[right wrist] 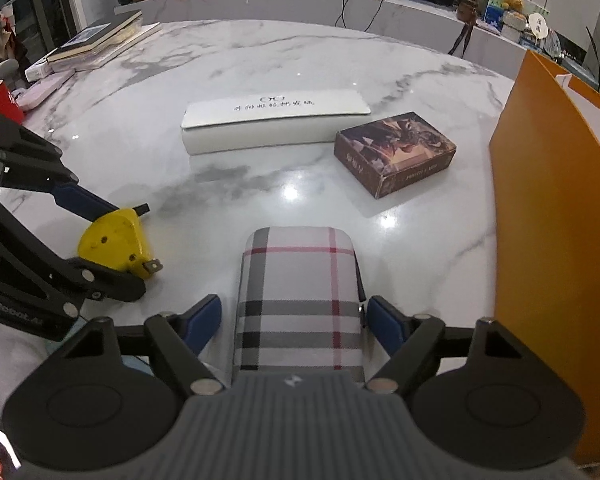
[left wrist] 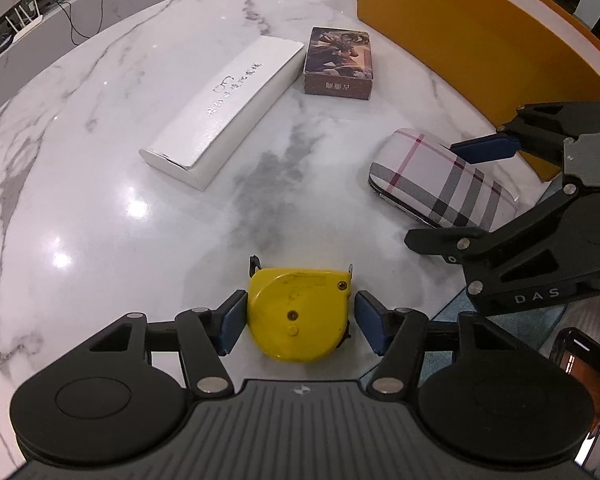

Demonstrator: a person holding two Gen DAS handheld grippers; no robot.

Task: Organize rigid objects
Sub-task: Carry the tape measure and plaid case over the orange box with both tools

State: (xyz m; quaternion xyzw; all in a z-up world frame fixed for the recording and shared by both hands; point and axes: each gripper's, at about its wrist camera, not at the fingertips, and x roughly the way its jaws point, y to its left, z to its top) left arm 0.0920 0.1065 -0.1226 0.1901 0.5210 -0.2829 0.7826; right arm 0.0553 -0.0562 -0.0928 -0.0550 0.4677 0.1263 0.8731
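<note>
Here, on the white marbled table [right wrist: 300,56], a stack of books [right wrist: 96,40] sits at the far left edge, well apart from the working area. Nearer, the left gripper [left wrist: 300,312] points steeply down over a yellow tape measure [left wrist: 298,312] lying flat at the near edge of the table. Its jaws straddle the case: the left pad [left wrist: 234,320] looks to be touching or nearly touching the case's side, while a thin gap shows between the right pad [left wrist: 370,326] and the case, so the jaws stand open around the tape measure without clamping it.

Farther back, left of centre, a long white box [right wrist: 274,122] with small printed characters lies flat. Just to its right, close but apart from it, a brown picture-printed box [right wrist: 396,152] rests on the table.

To the right of the tape measure, the right gripper [right wrist: 296,320] hangs over a plaid glasses case [right wrist: 298,300], which lies flat near the table's front edge. Its jaws are spread wide on either side of the case; a clear gap shows at the left pad [right wrist: 202,320], and the right pad [right wrist: 386,326] sits just beside the case's edge, whether touching cannot be told.

At the far right stands an upright orange box [right wrist: 556,216], its wall just beyond the glasses case.
</note>
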